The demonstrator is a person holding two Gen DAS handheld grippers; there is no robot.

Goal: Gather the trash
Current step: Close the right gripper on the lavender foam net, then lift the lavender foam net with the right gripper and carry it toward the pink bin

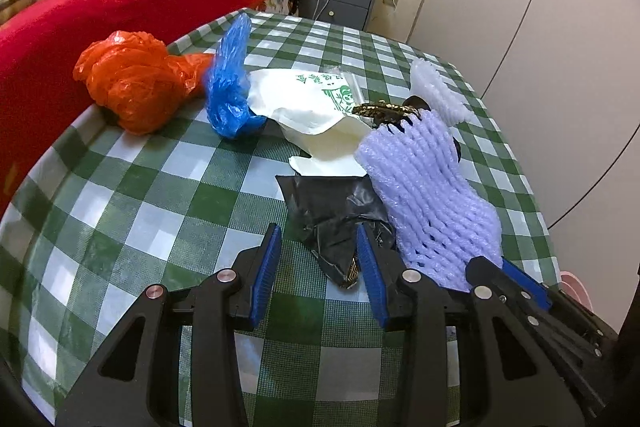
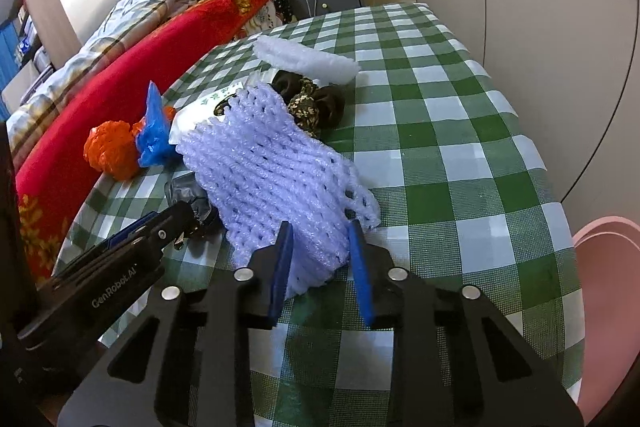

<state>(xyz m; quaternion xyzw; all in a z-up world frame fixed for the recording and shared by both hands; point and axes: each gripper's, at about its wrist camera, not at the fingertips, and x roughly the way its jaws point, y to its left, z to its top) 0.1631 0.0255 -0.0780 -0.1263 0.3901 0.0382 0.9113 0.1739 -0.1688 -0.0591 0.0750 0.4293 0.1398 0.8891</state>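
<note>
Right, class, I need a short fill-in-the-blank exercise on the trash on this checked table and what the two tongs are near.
1. The tablecloth is checked white and ____.
2. The right tongs stand open around the near end of the ____ foam net.
3. The open left tongs point at a crumpled ____ plastic bag.
4. The orange bag lies beside a ____ bag.

Missing words: green; purple; black; blue
</note>
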